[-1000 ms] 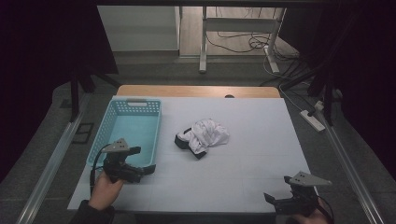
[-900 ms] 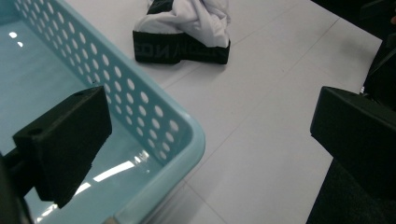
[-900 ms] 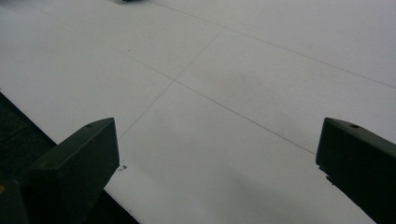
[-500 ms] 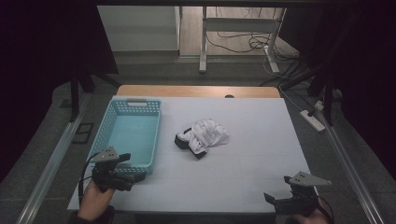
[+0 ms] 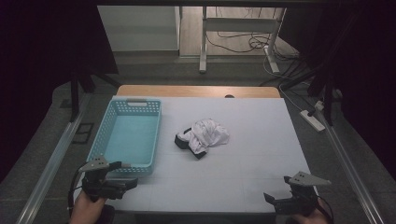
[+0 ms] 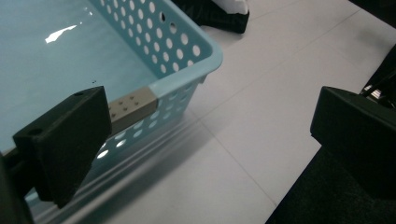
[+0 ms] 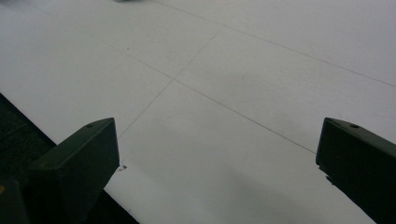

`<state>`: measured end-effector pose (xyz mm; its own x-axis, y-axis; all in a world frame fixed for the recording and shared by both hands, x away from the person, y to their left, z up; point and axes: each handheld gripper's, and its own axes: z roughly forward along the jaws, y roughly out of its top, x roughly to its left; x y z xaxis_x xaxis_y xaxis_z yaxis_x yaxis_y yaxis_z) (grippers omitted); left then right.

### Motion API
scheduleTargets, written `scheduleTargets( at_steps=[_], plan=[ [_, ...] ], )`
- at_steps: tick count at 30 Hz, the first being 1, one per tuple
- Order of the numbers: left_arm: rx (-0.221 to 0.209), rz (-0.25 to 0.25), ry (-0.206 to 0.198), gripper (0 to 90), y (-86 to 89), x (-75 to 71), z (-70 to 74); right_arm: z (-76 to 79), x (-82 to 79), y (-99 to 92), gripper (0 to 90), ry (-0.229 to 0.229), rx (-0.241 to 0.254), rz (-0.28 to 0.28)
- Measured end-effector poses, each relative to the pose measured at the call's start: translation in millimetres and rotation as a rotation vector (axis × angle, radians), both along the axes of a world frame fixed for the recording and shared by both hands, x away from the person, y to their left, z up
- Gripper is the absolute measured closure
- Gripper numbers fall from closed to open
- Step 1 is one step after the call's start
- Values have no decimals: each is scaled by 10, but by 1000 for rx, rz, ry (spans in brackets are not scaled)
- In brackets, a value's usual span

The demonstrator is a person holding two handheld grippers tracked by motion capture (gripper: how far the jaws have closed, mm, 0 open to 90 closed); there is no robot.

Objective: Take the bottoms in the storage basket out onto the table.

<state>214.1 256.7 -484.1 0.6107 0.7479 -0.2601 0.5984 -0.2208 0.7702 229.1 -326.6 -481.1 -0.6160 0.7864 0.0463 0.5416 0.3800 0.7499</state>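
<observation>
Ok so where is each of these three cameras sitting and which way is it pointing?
High view: above the person's side, facing forward and down on the white table; shows both hands, the left gripper and the right gripper.
Left gripper view: on the left gripper, looking along its open jaws at the blue basket corner.
Right gripper view: on the right gripper, open jaws over bare table.
Shared: the high and left gripper views both show the basket and the black-and-white bundle.

One blue basket, one white cloth, one black object, two claws.
</observation>
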Motion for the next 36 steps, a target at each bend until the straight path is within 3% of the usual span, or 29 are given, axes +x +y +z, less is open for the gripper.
scheduleTargets(
  at_steps=[11, 29, 36],
  plan=[
    [17, 32, 19, 0, 91, -116, -110, -1, 2, 1, 0, 1, -1, 0],
    [93, 78, 25, 0, 172, -196, -195, -1, 4, 4, 0, 3, -6, -2],
    [74, 72, 55, 0, 212, -182, -210, -1, 4, 11, 0, 3, -11, -3]
  ],
)
